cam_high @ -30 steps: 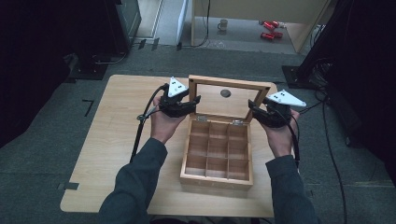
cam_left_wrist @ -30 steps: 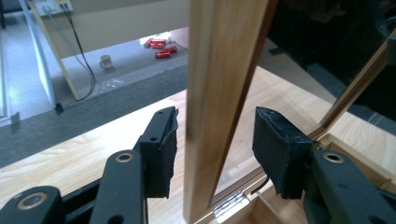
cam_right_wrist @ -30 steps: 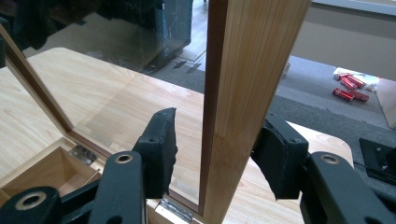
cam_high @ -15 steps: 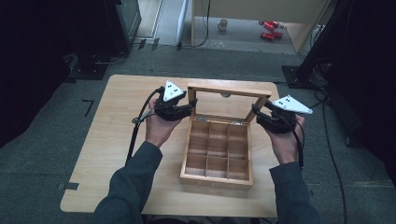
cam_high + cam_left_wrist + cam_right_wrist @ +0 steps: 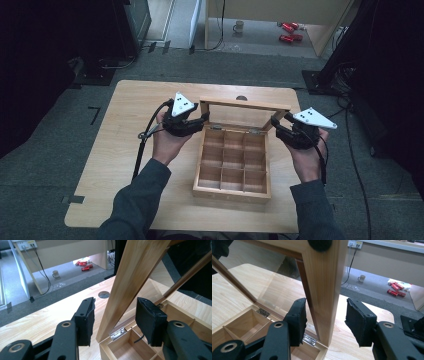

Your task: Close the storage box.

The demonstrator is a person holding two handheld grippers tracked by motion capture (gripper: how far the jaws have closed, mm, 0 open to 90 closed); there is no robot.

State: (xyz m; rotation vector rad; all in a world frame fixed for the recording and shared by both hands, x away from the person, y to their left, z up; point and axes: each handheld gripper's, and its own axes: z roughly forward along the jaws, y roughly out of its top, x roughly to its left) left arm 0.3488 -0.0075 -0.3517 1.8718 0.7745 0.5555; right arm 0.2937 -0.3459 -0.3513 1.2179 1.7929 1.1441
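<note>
High view shows a wooden box (image 5: 232, 162) with 9 empty compartments sitting mid-table (image 5: 125, 130), its glass-paned lid (image 5: 245, 107) raised near upright, with the left gripper (image 5: 199, 121) and right gripper (image 5: 276, 125) at the lid's 2 side rails. Left gripper view and right gripper view each show the jaws spread, straddling a rail without touching it. Judging by this, the lid is being handled with both grippers; moving it next calls for clamping both rails evenly and swinging it about the hinges (image 5: 117, 333).
</note>
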